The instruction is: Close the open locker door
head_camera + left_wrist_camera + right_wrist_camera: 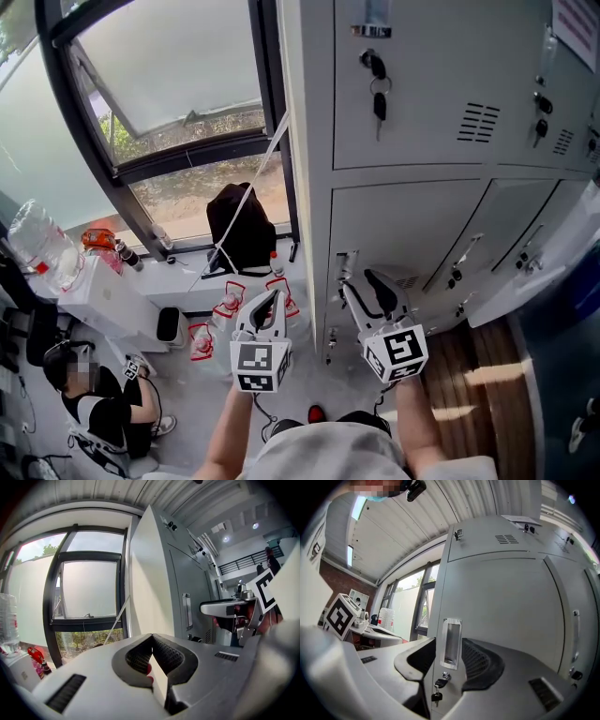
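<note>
The grey locker door (pixel 403 225) in the lower row lies about level with its neighbours; I cannot tell whether it is latched. Its recessed metal handle (pixel 451 641) sits at the door's left edge, with a key and fob (pixel 437 690) hanging in the lock below it. My right gripper (pixel 450 658) stands open, its jaws either side of the handle without touching it. From above, the right gripper (pixel 361 281) is right at the handle (pixel 347 267). My left gripper (pixel 272 298) is shut and empty, to the left of the lockers, pointing at the window wall (pixel 151 639).
A tall window (pixel 178 112) fills the left wall, with a black bag (pixel 242 225) on its sill. Red and white packets (pixel 230 300) lie on the floor below. A person (pixel 103 398) sits at the lower left near a water bottle (pixel 42 246). Keys (pixel 378 84) hang in the upper locker.
</note>
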### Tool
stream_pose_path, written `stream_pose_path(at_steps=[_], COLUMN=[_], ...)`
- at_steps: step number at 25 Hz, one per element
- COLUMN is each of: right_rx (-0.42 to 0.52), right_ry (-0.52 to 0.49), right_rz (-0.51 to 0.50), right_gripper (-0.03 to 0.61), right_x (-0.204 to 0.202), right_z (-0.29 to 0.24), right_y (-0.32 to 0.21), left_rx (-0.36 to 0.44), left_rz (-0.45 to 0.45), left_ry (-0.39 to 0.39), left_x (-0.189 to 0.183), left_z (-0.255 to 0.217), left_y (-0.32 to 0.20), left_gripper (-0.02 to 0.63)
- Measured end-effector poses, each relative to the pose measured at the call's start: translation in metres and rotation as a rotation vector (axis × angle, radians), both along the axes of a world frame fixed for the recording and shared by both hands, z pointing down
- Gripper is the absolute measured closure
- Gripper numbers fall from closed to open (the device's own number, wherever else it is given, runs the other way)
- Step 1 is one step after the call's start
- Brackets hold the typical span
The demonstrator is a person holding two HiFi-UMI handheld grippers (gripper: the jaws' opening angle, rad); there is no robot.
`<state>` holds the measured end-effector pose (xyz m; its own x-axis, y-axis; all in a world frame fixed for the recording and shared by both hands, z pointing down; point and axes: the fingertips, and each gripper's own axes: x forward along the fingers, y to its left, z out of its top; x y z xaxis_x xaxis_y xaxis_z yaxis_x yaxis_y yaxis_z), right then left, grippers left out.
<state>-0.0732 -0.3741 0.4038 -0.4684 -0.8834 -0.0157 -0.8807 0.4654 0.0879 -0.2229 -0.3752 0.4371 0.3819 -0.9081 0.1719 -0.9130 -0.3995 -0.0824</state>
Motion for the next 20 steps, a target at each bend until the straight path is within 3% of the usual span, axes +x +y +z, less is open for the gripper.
stream_pose_path(at_steps=[20], right_rx=[-0.039], right_ry=[0.008], right_rz=[0.16], right_gripper=[0.548], right_x=[0.076], right_z=[0.046], right_y=[0.081], left_rx=[-0.016], left_rz=[-0.012], left_ry=[-0.05], left_x=[-0.013], left_z=[0.018], left_y=[0.06], left_gripper=[0.592])
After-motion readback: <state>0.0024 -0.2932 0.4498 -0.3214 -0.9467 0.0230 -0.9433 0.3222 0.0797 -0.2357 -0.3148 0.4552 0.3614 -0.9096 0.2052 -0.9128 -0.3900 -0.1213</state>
